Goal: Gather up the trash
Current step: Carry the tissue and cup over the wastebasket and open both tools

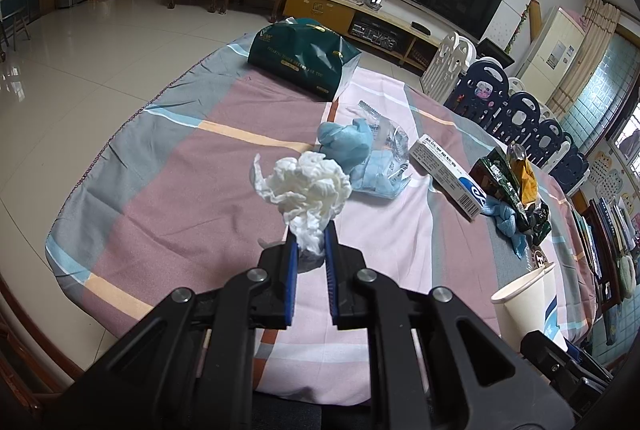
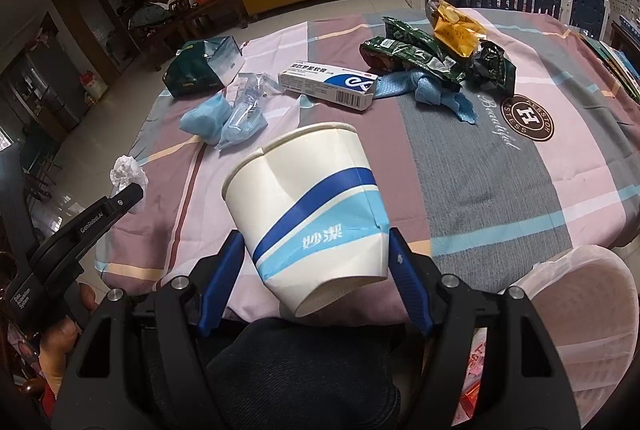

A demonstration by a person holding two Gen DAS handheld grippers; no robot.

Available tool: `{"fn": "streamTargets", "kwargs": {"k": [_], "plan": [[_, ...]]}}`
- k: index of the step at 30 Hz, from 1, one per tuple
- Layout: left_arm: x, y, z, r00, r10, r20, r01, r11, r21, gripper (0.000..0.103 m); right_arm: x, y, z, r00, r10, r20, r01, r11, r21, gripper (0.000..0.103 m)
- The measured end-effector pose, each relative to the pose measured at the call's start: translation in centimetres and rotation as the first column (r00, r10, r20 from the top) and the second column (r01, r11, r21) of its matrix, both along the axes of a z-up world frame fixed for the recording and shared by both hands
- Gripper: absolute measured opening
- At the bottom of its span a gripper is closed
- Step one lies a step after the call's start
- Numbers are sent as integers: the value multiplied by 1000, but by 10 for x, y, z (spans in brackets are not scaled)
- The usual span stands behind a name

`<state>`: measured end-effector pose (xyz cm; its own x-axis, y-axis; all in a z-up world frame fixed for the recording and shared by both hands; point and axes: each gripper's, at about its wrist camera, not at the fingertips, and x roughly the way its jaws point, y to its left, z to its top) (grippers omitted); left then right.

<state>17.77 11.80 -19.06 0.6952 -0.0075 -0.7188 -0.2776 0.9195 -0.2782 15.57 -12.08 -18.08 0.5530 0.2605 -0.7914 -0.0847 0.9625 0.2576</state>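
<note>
My left gripper (image 1: 310, 236) is shut on a crumpled white tissue (image 1: 306, 186) and holds it above the table's near left part; the tissue also shows in the right wrist view (image 2: 126, 170). My right gripper (image 2: 316, 250) is shut on a dented white paper cup with blue stripes (image 2: 308, 206), tilted, above the table's front edge; the cup also shows in the left wrist view (image 1: 524, 306). On the cloth lie blue masks in clear wrap (image 2: 228, 118), a white medicine box (image 2: 328, 84), green and gold snack wrappers (image 2: 432, 42) and a blue rag (image 2: 436, 92).
A dark green tissue pack (image 1: 300, 58) lies at the table's far side. A bin lined with a white bag (image 2: 576, 306) stands at the lower right by the table's front edge. Plastic fence panels (image 1: 516, 110) stand beyond the table's right side.
</note>
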Motion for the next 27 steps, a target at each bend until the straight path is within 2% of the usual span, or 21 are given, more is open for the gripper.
{"fn": "streamTargets", "kwargs": {"k": [18, 24, 27], "plan": [[1, 2, -2, 1000, -5, -3, 5, 1000, -16, 13, -2, -7, 7, 1000, -23, 10, 23, 1000, 17, 71], [1, 29, -10, 1000, 10, -8, -11, 987, -163, 13, -18, -32, 40, 995, -63, 77, 61, 998, 25, 71], [-2, 37, -10, 1000, 9, -14, -12, 979, -203, 13, -42, -60, 56, 989, -95, 116, 94, 996, 8, 71]]}}
